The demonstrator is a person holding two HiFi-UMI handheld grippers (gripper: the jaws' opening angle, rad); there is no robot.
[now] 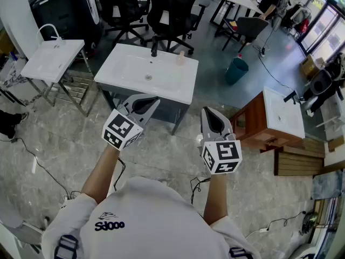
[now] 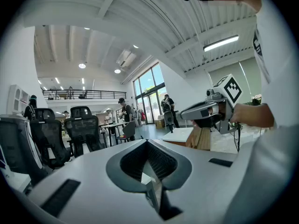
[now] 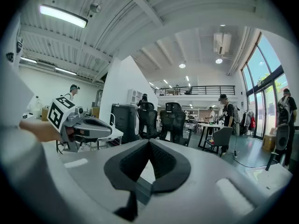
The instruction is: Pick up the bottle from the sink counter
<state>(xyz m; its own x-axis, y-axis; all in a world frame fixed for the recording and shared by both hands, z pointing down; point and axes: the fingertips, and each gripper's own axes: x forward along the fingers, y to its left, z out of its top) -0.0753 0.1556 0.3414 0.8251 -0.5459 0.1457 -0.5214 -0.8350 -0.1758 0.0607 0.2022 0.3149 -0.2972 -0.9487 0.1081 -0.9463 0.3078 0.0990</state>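
Note:
A small pale bottle (image 1: 181,59) stands upright near the far right corner of the white sink counter (image 1: 129,77), to the right of the black faucet (image 1: 154,49). Both grippers hover over the floor on the near side of the counter, well short of the bottle. My left gripper (image 1: 152,100) is shut and empty, its tip over the counter's near edge. My right gripper (image 1: 208,111) is shut and empty, right of the counter. In the left gripper view the jaws (image 2: 148,142) meet, and likewise in the right gripper view (image 3: 149,142). The bottle is hidden in both gripper views.
A second white sink on a metal stand (image 1: 51,58) is at the left. Black office chairs (image 1: 172,9) stand behind the counter. A teal bin (image 1: 236,70) and a wooden cabinet with a white top (image 1: 272,117) are at the right. Cables (image 1: 38,166) lie on the floor.

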